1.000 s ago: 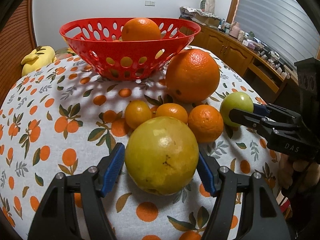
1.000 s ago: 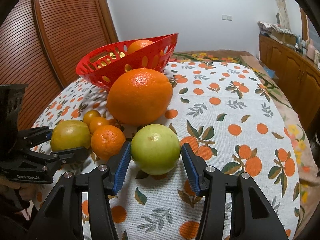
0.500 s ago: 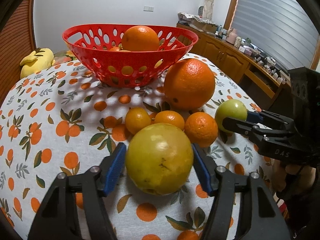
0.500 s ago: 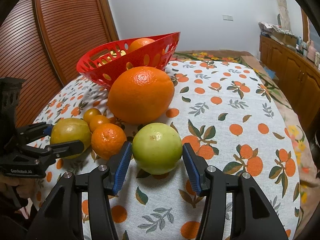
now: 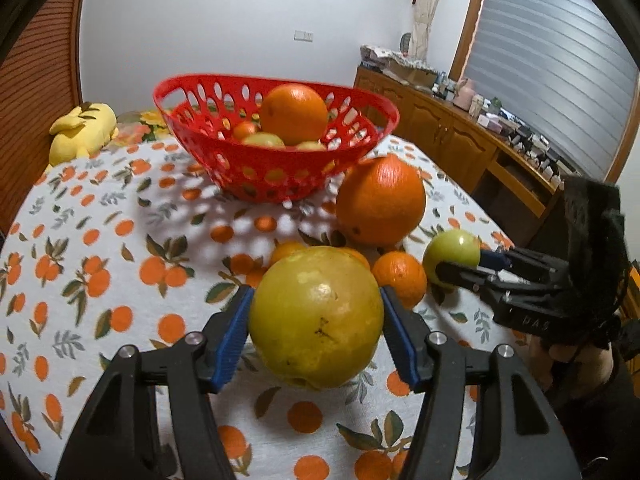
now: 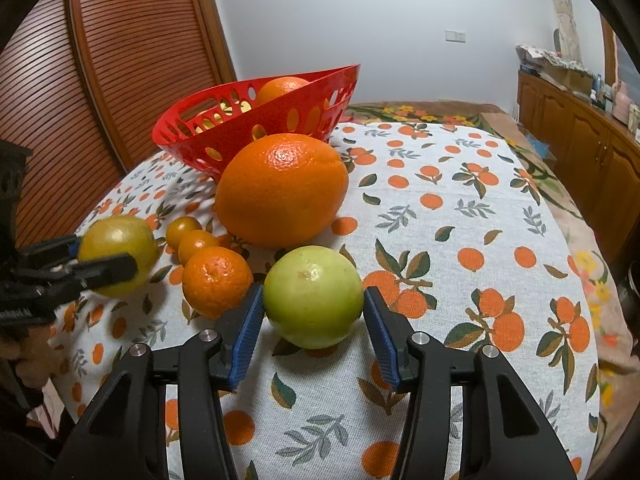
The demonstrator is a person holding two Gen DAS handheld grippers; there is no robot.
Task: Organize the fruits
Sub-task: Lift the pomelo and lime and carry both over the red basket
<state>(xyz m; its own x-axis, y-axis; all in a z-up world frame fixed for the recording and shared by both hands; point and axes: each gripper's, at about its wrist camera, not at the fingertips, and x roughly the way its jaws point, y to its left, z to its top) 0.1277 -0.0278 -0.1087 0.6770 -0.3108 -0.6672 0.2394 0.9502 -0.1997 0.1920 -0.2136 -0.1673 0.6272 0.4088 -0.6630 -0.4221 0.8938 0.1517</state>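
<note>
My left gripper is shut on a large yellow-green fruit, both blue pads pressed to its sides, and holds it just above the cloth. My right gripper has its jaws closing on a green fruit that rests on the tablecloth, pads against its sides. The red basket stands behind with an orange and several smaller fruits inside. Between the basket and the grippers lie a big orange, a mandarin and two small oranges. Each wrist view shows the other gripper: right, left.
A yellow plush toy lies at the table's far left. A wooden sideboard with clutter runs along the right wall, and a slatted wooden door stands on the left. The table edge curves down to the right of the green fruit.
My left gripper's pads closed onto the yellow-green fruit and lifted it slightly, so more of the basket's inside shows. The right gripper and the green fruit stayed put.
</note>
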